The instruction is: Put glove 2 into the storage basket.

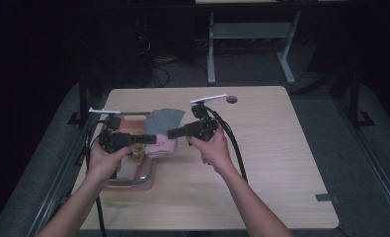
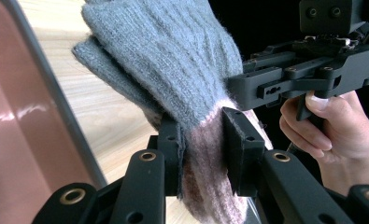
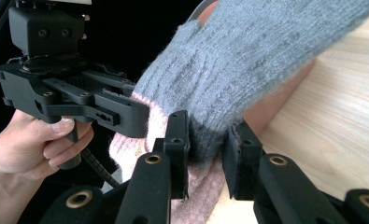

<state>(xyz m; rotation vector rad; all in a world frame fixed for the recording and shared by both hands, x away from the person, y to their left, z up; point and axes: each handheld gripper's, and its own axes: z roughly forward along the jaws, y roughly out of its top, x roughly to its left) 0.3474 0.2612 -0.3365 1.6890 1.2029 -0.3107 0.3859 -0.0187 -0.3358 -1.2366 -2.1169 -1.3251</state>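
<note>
A knitted glove [image 1: 165,121], grey with a pink cuff, is held up over the left part of the wooden table [image 1: 271,163]. My left gripper [image 1: 151,139] is shut on the pink cuff from the left. Its own view has the cuff pinched between the jaws of the left gripper [image 2: 203,144], with the grey fingers of the glove [image 2: 173,51] fanning upward. My right gripper [image 1: 173,133] is shut on the same cuff from the right. In the right gripper view [image 3: 204,151], grey and pink knit fills the space between the pads. Each gripper is held by a hand.
A pink tray with a metal rim [image 1: 133,181] lies under the glove at the table's left edge, and its rim [image 2: 56,93] runs beside the left gripper. A round cable hole [image 1: 231,99] sits at the table's far edge. A strip of tape [image 1: 327,198] marks the front right.
</note>
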